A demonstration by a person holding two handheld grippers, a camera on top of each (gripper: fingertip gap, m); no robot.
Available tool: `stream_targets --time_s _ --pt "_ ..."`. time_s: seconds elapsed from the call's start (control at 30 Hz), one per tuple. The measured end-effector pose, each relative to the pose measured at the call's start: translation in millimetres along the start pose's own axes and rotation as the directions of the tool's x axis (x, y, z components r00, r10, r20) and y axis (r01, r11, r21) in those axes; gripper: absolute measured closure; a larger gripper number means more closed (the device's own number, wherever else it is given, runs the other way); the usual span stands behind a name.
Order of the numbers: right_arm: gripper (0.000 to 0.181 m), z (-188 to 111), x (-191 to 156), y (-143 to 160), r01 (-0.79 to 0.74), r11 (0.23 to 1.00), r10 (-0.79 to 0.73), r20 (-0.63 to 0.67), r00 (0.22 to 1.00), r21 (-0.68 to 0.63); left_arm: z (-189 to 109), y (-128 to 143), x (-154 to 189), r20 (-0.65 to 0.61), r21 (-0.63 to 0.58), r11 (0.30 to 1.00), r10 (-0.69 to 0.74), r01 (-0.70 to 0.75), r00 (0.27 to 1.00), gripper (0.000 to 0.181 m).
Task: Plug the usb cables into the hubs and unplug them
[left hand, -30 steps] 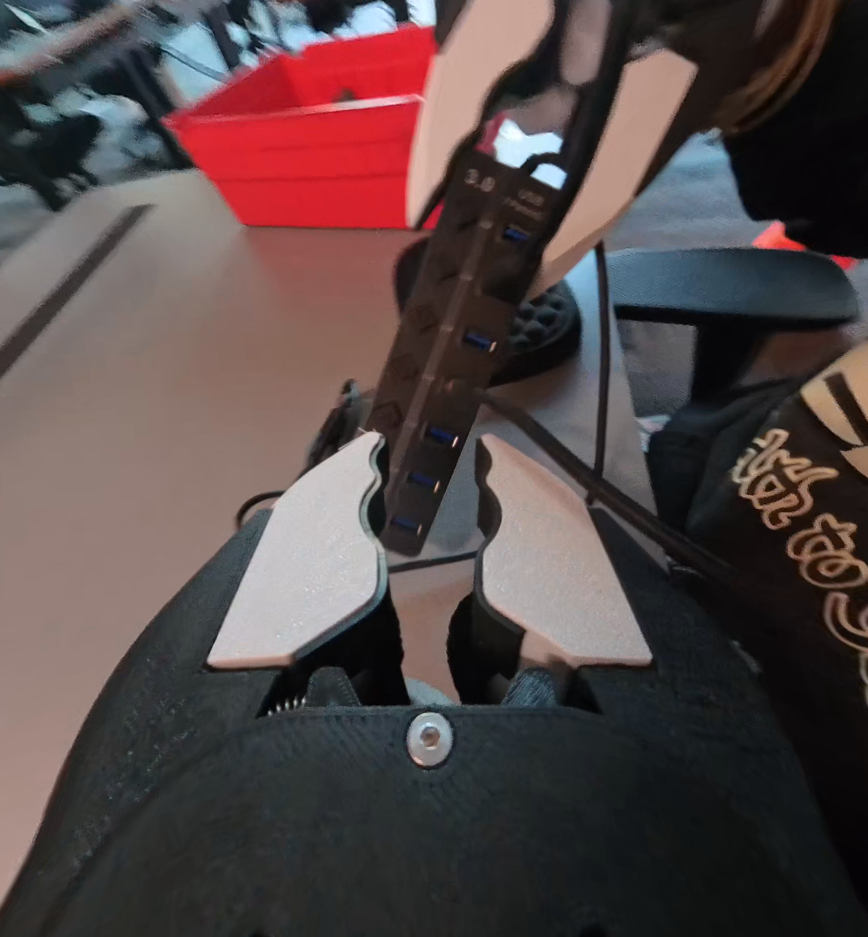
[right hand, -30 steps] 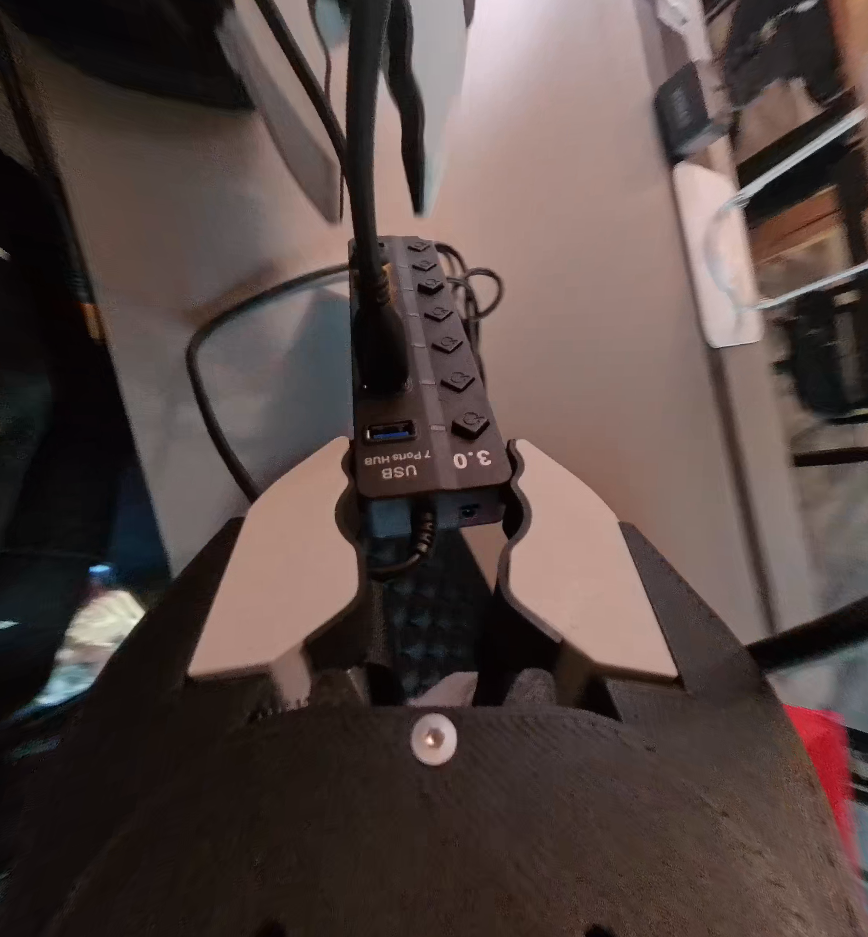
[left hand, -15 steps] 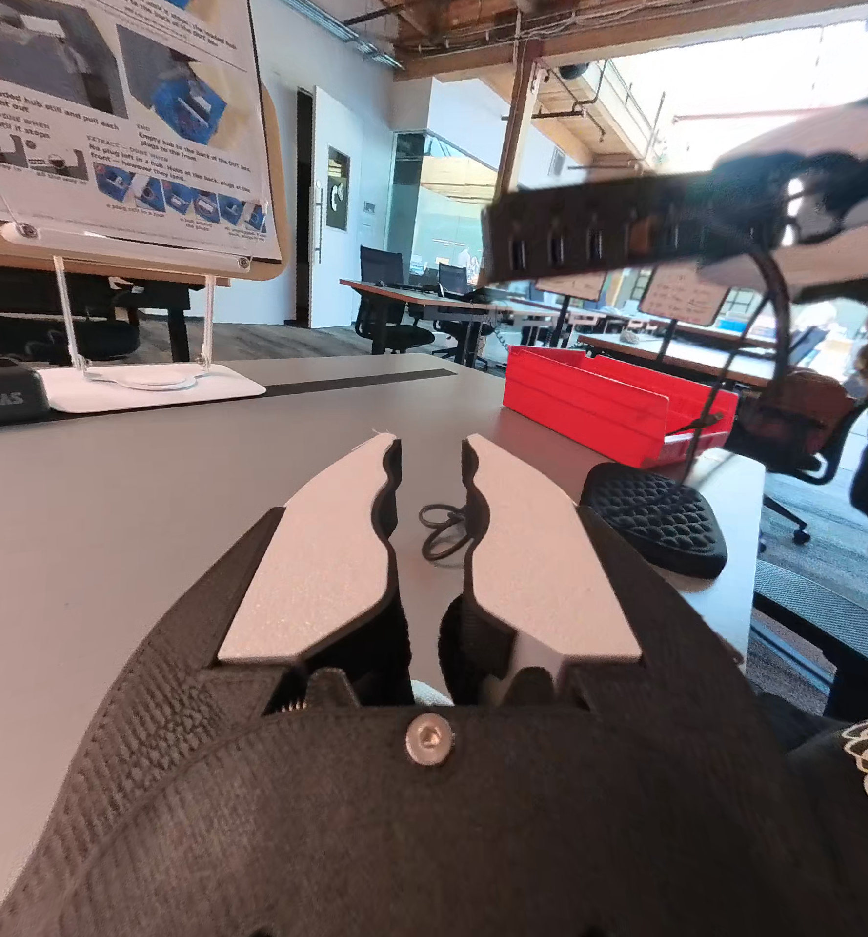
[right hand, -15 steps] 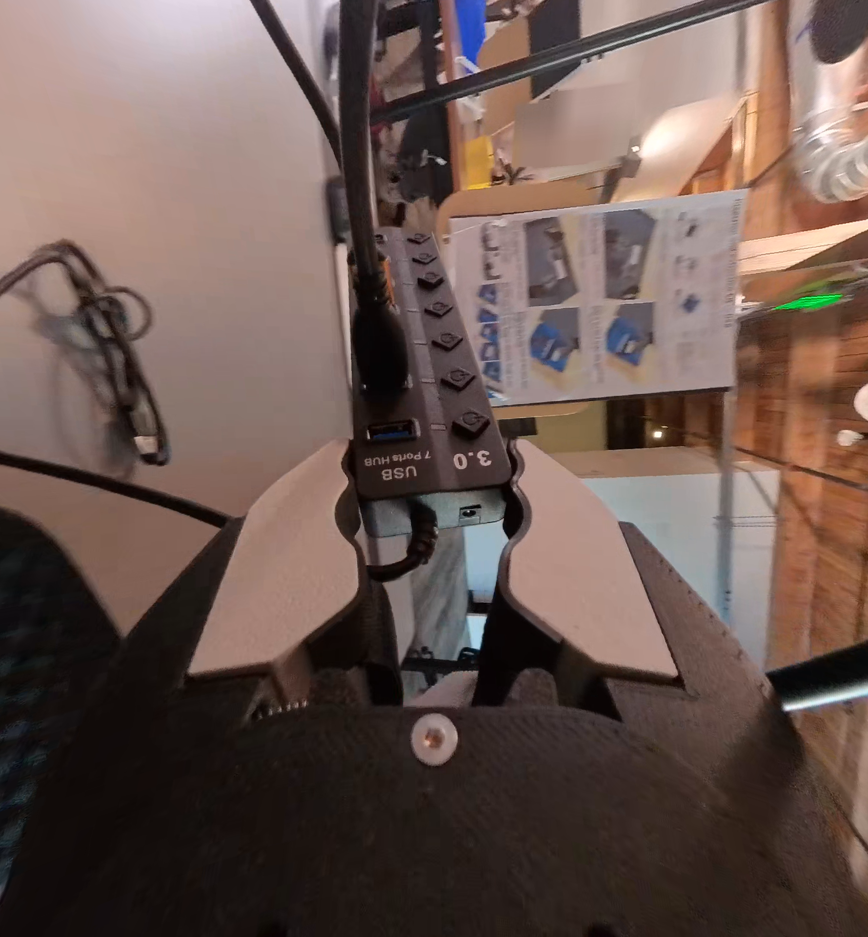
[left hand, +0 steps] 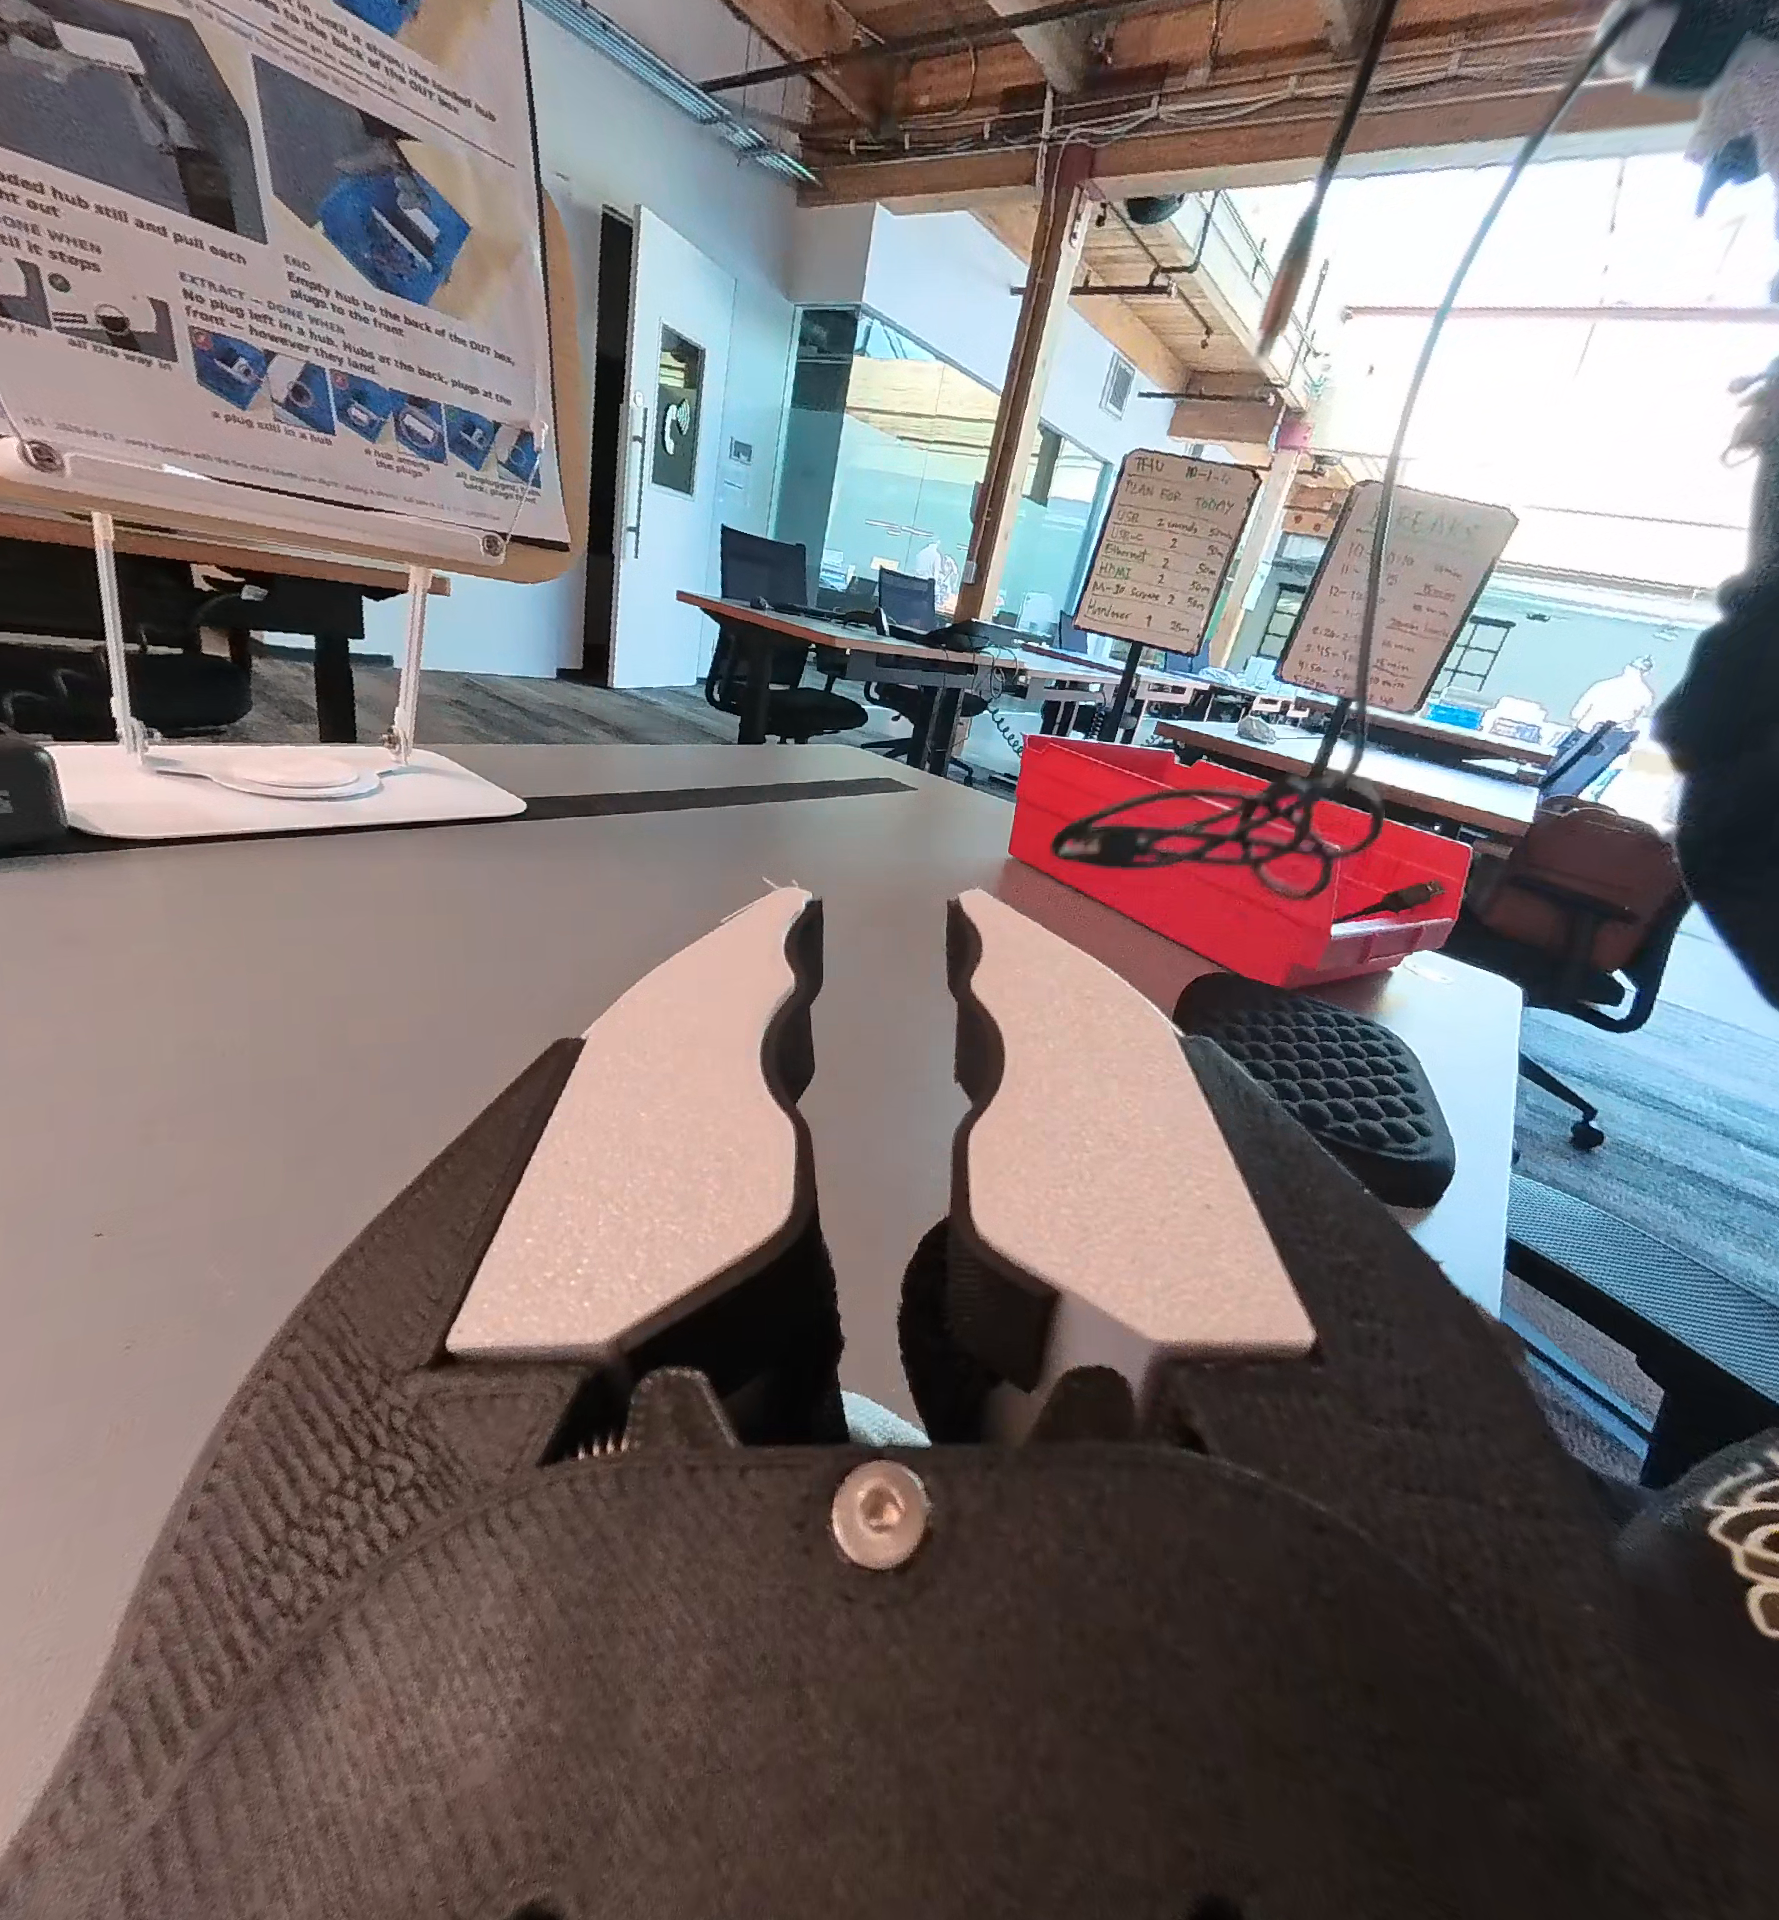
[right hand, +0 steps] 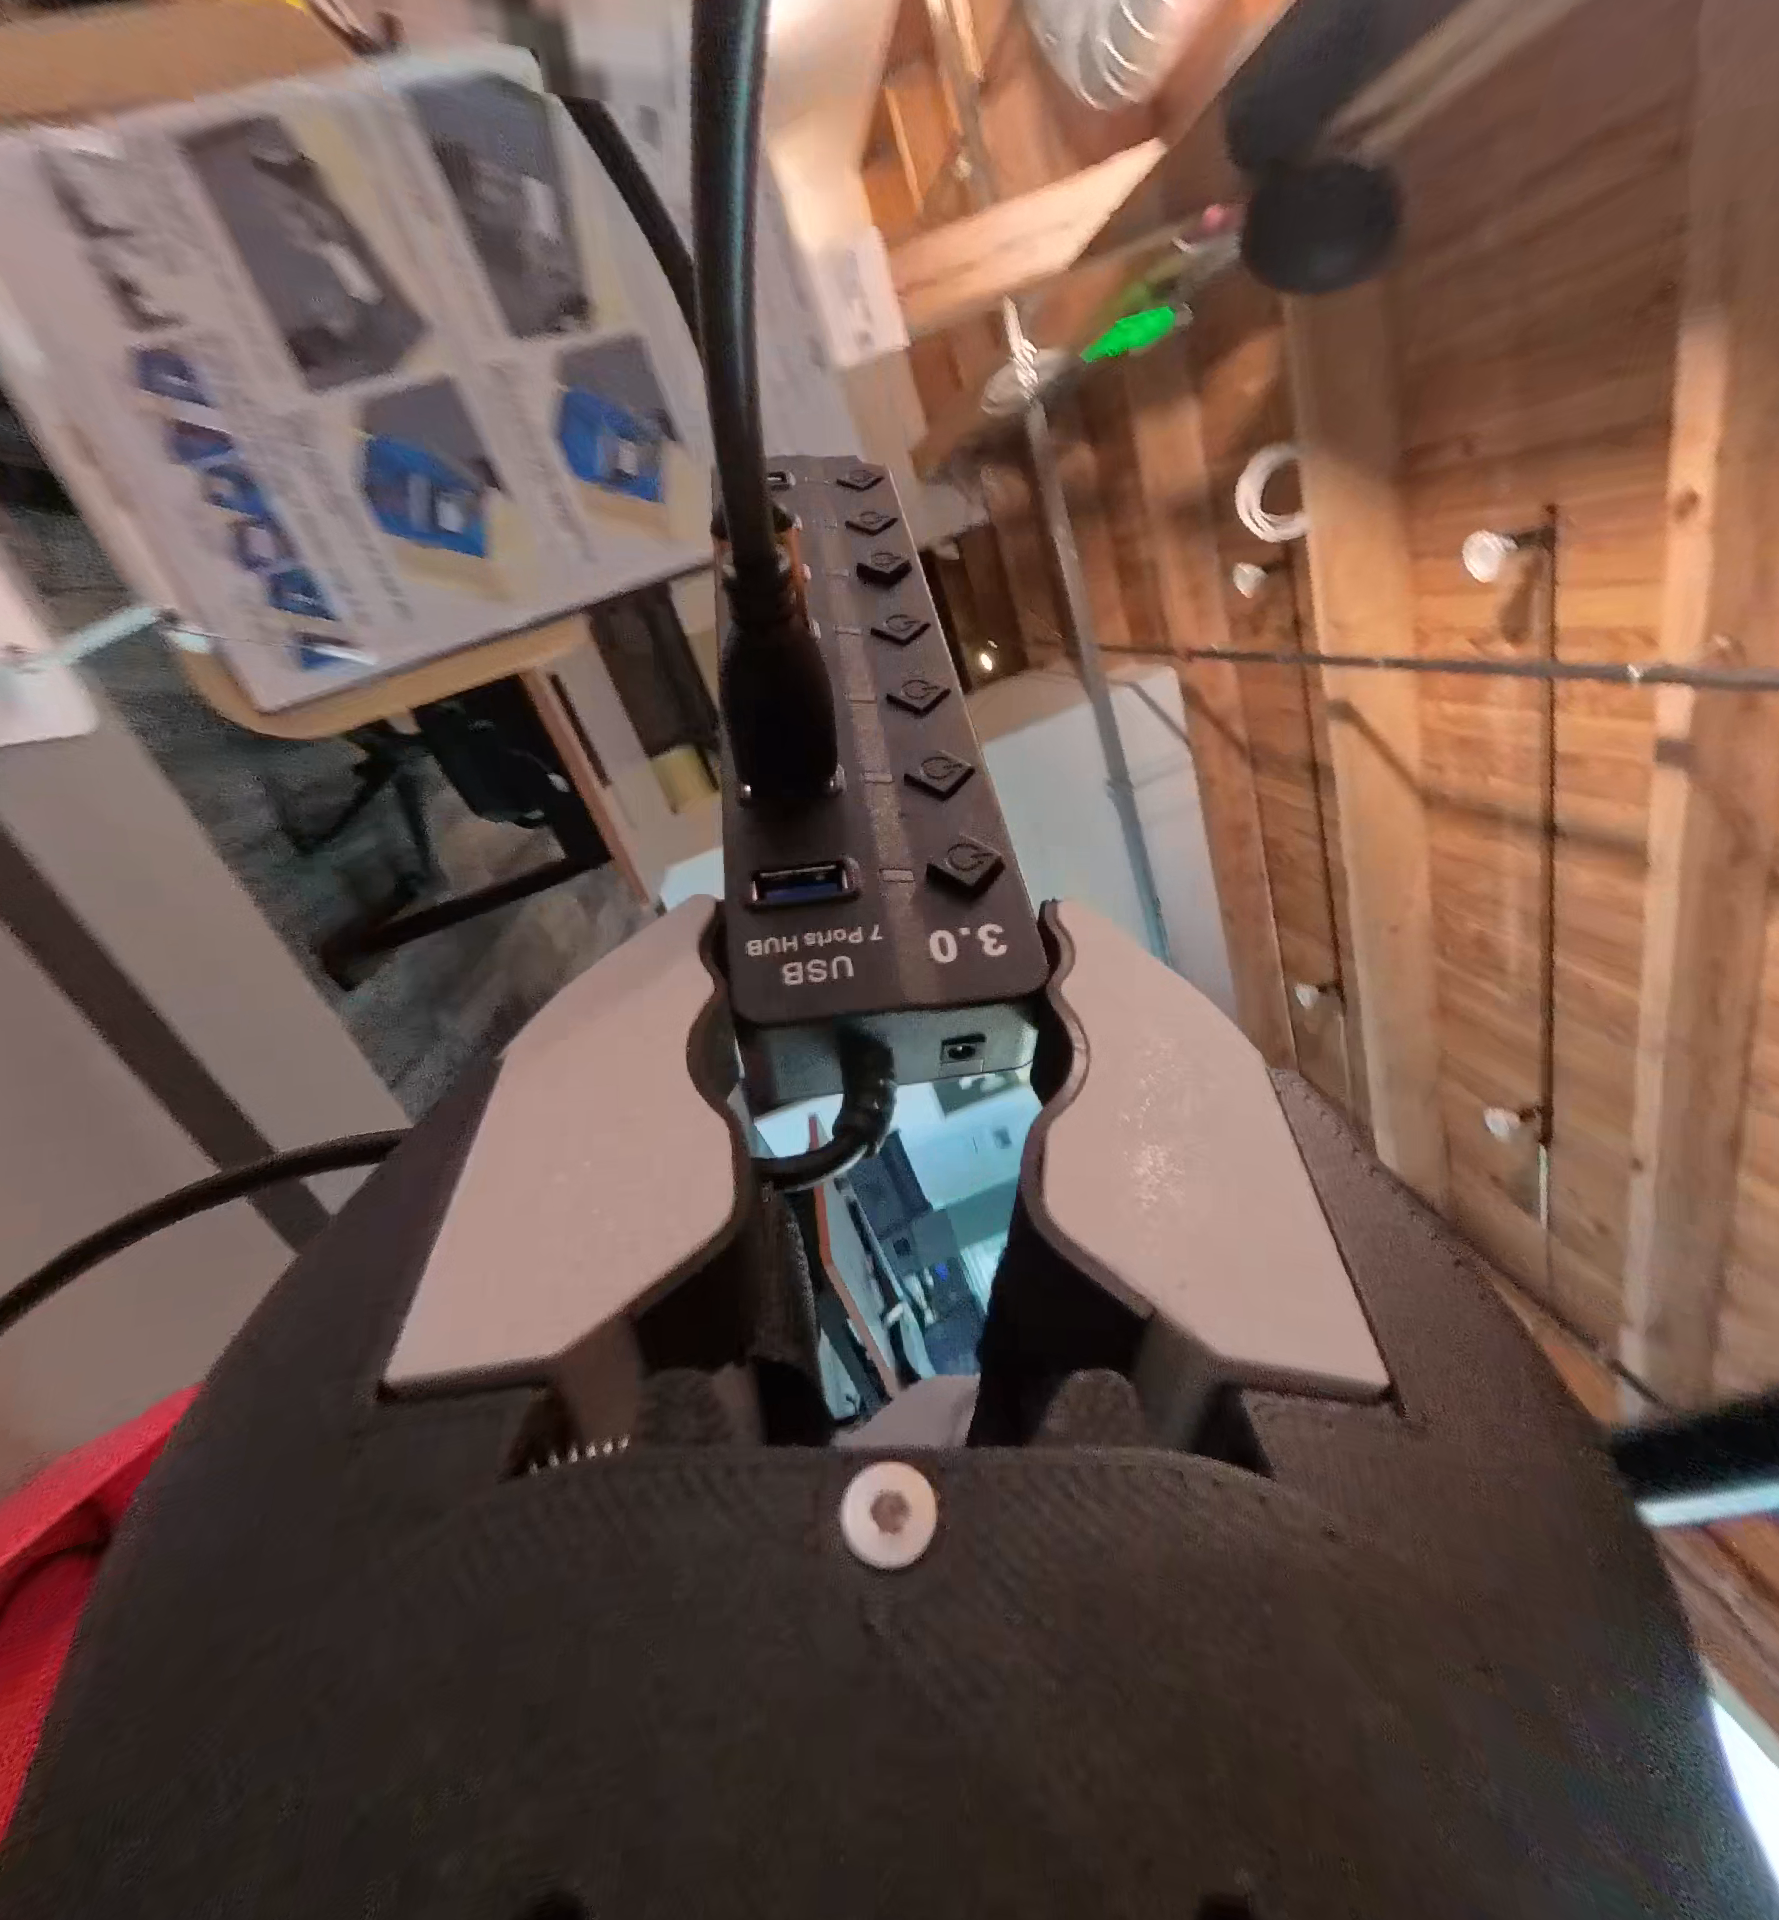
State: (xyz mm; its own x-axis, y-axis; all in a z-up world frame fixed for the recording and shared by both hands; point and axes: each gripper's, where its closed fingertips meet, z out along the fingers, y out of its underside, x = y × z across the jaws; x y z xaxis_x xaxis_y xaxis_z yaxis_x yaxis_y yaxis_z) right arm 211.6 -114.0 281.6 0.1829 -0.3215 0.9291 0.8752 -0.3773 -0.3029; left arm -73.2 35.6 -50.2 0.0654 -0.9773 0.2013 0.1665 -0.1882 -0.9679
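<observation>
My right gripper is shut on the near end of a black USB hub and holds it up in the air, pointing toward the wooden ceiling. A black USB plug sits in the second port, and its cable runs up out of frame. The nearest port is empty. My left gripper is narrowly open and empty, low over the grey table. In the left wrist view a thin cable hangs from the top right, and its black coil dangles in front of the red bin.
A red bin stands at the table's right end, with a black mesh pad in front of it. An instruction sheet on a white stand is at the back left. Office chairs, desks and whiteboards lie beyond the table edge. About 45 centimetres separates my left fingertips from my right.
The right gripper has swung the hub from over the table up toward the ceiling. The cable coil has left the table and now dangles by the red bin. The left gripper stays level and empty.
</observation>
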Motion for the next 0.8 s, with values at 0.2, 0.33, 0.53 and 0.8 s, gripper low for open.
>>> stream_targets --time_s 0.2,0.33,0.53,0.8 --pt "0.126 -7 84 60 -0.119 0.985 0.095 -0.186 0.978 -0.125 1 1 0 -0.001 -0.005 1.0 -0.003 0.003 1.0 0.159" --pt "0.126 -18 112 102 -0.176 0.966 0.128 -0.242 0.962 -0.19 1 2 0 -0.001 -0.009 1.0 -0.002 0.002 1.0 0.159" --pt "0.126 -33 129 156 -0.26 0.918 0.155 -0.331 0.931 -0.301 2 3 0 0.0 -0.018 1.0 -0.001 0.001 1.0 0.159" --pt "0.126 -26 68 208 -0.234 0.866 0.142 -0.233 0.962 -0.441 2 4 1 -0.001 -0.023 1.0 0.004 -0.004 1.0 0.159"
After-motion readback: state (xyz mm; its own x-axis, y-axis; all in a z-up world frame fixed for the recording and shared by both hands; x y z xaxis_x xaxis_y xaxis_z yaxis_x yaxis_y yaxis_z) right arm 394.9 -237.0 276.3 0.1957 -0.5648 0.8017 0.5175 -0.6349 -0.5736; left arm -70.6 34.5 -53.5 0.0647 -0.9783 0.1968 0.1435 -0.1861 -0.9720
